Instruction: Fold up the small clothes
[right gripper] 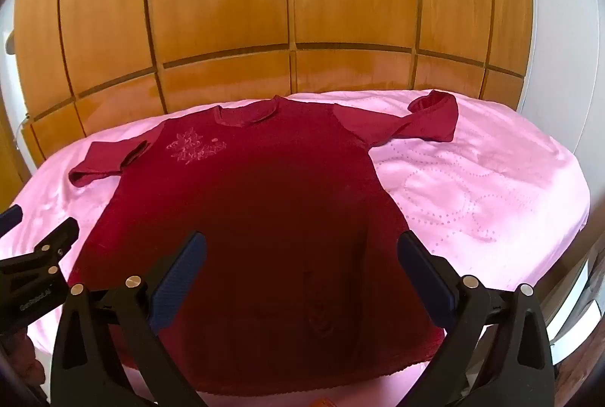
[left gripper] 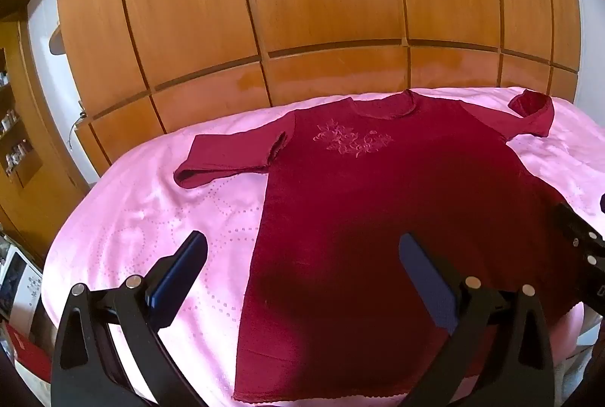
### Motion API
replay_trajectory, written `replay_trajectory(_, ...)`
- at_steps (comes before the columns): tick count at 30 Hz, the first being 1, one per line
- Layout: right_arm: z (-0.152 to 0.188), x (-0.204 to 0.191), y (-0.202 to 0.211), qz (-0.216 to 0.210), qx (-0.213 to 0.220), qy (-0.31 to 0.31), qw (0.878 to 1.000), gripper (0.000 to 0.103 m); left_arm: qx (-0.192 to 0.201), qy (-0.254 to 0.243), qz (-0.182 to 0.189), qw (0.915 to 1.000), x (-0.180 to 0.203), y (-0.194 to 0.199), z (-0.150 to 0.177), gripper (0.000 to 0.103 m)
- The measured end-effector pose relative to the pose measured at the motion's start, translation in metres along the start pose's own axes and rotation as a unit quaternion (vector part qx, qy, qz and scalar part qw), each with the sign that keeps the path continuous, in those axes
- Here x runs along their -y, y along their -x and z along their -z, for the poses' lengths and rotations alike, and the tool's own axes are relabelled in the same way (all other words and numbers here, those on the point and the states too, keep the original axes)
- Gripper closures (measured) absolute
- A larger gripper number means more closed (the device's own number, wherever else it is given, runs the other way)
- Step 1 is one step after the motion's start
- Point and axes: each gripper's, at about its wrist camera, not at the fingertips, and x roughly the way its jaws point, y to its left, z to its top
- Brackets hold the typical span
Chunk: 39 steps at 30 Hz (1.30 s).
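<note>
A dark red short-sleeved top [left gripper: 359,203] with pale flower embroidery on the chest lies flat, front up, on a pink bedspread [left gripper: 151,218]; it also shows in the right wrist view [right gripper: 257,203]. Its neck points away from me and its hem is nearest. One sleeve lies flat at the left [left gripper: 227,157], the other is curled up at the far right [right gripper: 431,119]. My left gripper [left gripper: 302,256] is open and empty above the hem's left part. My right gripper [right gripper: 302,252] is open and empty above the hem's right part. Neither touches the cloth.
A wooden wardrobe [left gripper: 302,10] with panelled doors stands behind the bed. Shelves with small items [left gripper: 11,127] are at the far left. The pink bedspread [right gripper: 472,195] extends to both sides of the top. A white wall [right gripper: 556,48] is at the right.
</note>
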Motion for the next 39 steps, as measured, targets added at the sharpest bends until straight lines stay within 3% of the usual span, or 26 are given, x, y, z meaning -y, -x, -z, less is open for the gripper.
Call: replay_trajectory(39, 0.008, 0.0, -0.008, -0.001, -0.008, -0.004, 1.0, 0.003, -0.022, 0.005, 0.008, 0.9997, -0.003, -0.007, 0.004, 0.002)
